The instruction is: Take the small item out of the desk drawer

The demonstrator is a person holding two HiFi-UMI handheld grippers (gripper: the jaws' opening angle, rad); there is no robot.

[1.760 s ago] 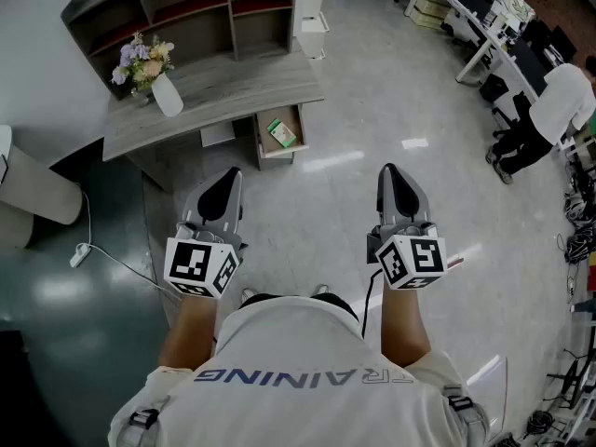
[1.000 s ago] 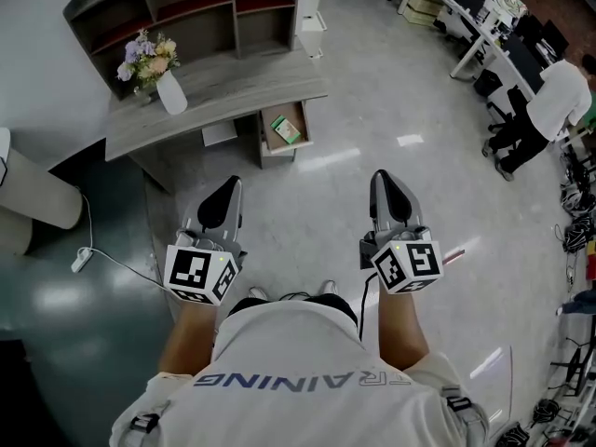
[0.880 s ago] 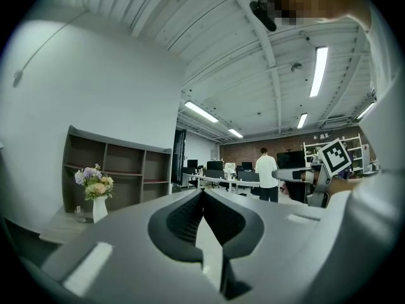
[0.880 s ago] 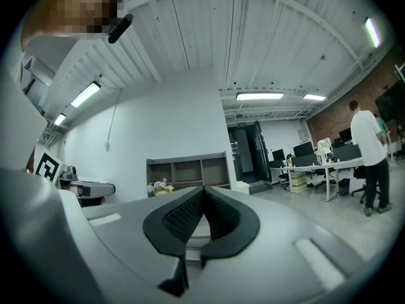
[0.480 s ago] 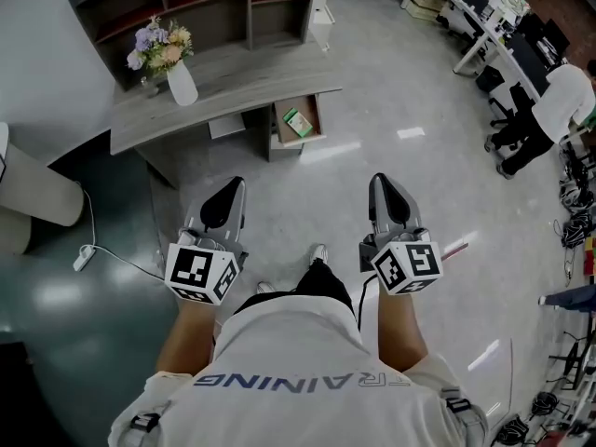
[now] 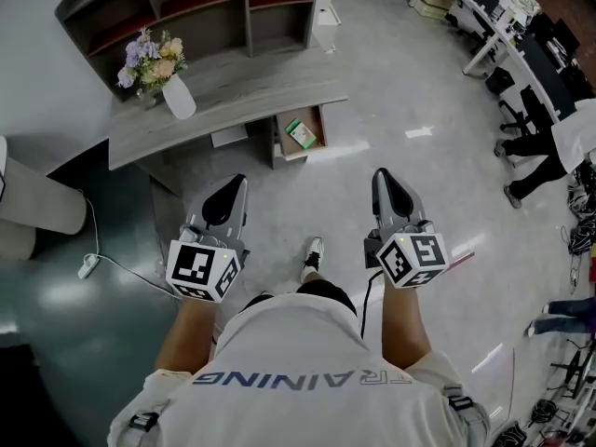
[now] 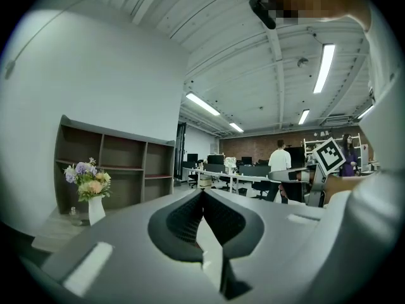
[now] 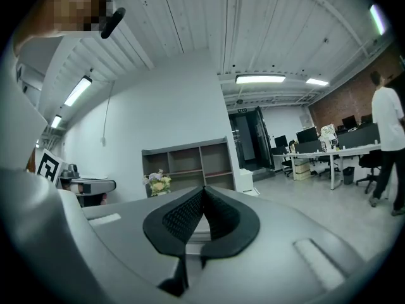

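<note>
A grey desk (image 6: 233,87) stands ahead of me, and its drawer (image 6: 304,134) hangs open on the right side. Inside the drawer lies a small green and white item (image 6: 300,134). My left gripper (image 6: 229,190) is held well short of the desk, jaws shut with nothing between them. My right gripper (image 6: 386,182) hovers over the floor to the right, also shut and empty. In the left gripper view the left gripper (image 7: 202,192) points level toward the shelf; in the right gripper view the right gripper (image 8: 204,190) does the same.
A white vase of flowers (image 6: 158,74) stands on the desk, with a brown shelf unit (image 6: 200,12) behind it. A white cable (image 6: 112,259) trails over the floor at the left. Office desks and chairs (image 6: 521,45) and a person (image 6: 568,152) are at the far right.
I have stepped forward: the desk and drawer sit slightly lower and nearer in the head view, and one foot shows ahead. Both grippers stay shut and level. The person at the right has moved.
</note>
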